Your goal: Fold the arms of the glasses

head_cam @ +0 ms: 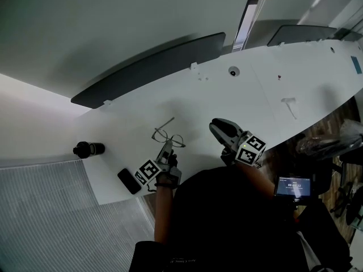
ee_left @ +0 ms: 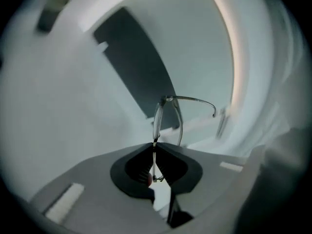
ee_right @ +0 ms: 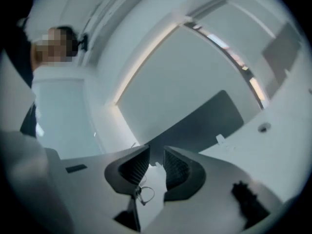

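Grey plastic jaws of the left hand-held gripper (ee_left: 154, 143) are pressed together on the rim of the thin wire-framed metal glasses (ee_left: 168, 113), which are held over the near part of the white curved worktop (head_cam: 255, 89). One slender arm is seen jutting outward, so folding is judged unfinished: it must be swung in against the lenses. The right hand-held gripper (ee_right: 157, 156) is held level, spread and empty, near the glasses.

White curved table (head_cam: 255, 89). Thin dark wire-framed glasses (head_cam: 168, 136), clear lenses. Grey left tongs (head_cam: 167, 149) and grey right tongs (head_cam: 215, 124): black ribbed pads (ee_right: 134, 167), black-and-white square-marker cubes (head_cam: 148, 171). Flat black phone (head_cam: 129, 181). Black cylindrical bottle (head_cam: 88, 149). Dark grey divider panel (head_cam: 147, 69).
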